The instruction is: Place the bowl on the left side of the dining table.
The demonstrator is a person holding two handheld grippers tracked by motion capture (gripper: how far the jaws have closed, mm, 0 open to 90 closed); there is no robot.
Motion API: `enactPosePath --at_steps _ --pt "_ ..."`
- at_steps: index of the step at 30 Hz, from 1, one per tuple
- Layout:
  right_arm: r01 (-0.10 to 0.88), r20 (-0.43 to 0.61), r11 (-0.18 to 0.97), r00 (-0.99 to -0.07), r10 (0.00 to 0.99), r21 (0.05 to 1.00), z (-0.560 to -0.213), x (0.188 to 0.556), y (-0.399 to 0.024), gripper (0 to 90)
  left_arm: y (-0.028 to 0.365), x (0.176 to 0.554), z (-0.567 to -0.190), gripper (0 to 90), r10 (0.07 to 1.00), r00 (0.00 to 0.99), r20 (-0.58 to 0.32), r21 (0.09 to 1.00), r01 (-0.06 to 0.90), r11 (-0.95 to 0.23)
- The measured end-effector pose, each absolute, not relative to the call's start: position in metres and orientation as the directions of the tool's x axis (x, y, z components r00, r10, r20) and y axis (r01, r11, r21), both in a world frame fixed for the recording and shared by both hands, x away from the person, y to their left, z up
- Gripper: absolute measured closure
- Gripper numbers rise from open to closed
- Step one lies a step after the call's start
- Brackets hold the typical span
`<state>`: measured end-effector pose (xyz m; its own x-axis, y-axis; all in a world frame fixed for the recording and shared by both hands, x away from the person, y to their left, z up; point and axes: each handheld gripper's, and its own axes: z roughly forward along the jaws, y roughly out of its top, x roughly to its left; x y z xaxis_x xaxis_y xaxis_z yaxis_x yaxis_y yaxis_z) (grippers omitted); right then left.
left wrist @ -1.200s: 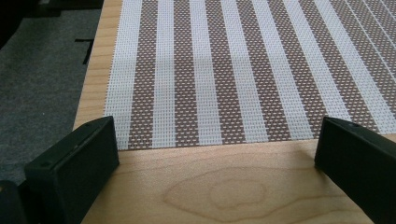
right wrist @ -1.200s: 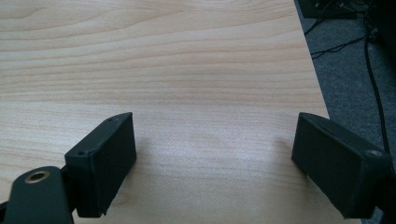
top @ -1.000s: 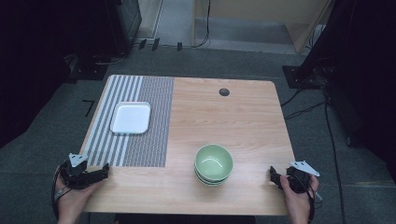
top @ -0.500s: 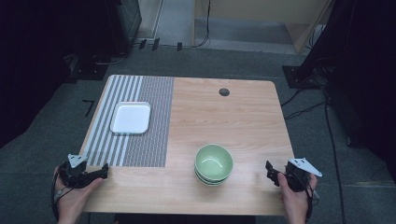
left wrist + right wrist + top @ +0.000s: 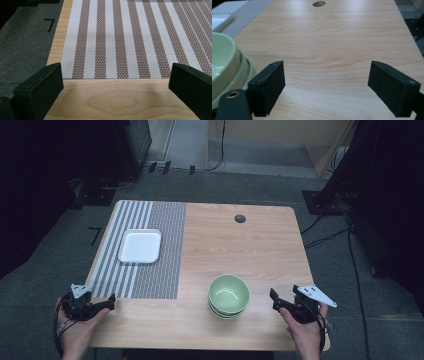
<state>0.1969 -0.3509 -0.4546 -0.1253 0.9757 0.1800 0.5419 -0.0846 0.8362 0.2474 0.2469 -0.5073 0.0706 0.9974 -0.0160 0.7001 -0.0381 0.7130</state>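
Since the earlier frame, right gripper (image 5: 280, 301) has shifted inward toward the stacked green bowls (image 5: 228, 295) at the table's near edge – both it and left gripper (image 5: 102, 302) have jaws apart, empty – so a careless sideways approach could knock the stack.

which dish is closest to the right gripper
The stack of green bowls, just left of the right gripper; the white square plate sits far off on the striped mat.

The table (image 5: 240, 255) is lit evenly from above, while the room around it is very dark. The high view is soft and a little grainy. A white glare sits inside the bowl (image 5: 229, 292). Both gripper views are sharp, with soft shadows under the jaws.
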Motion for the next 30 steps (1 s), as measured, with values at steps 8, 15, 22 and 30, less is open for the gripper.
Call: enactPosePath --at_steps 8,15,22,30 --pt "0.535 0.185 -0.074 -0.157 0.970 0.841 -0.445 0.201 -0.336 14.9 0.240 0.247 -0.496 0.0 0.997 0.080 -0.016 0.730 0.682 -0.043" --pt "0.534 0.187 -0.055 -0.196 0.963 0.843 -0.434 0.212 -0.324 15.4 0.227 0.248 -0.482 0.0 0.994 0.104 -0.024 0.751 0.658 -0.051" --pt "0.518 0.208 -0.051 -0.251 0.945 0.854 -0.427 0.226 -0.305 21.4 0.209 0.252 -0.465 0.0 0.991 0.134 -0.019 0.780 0.622 -0.070" --pt "0.523 0.202 -0.026 -0.282 0.938 0.852 -0.430 0.228 -0.290 23.8 0.186 0.259 -0.454 0.0 0.985 0.163 -0.050 0.800 0.598 -0.058"
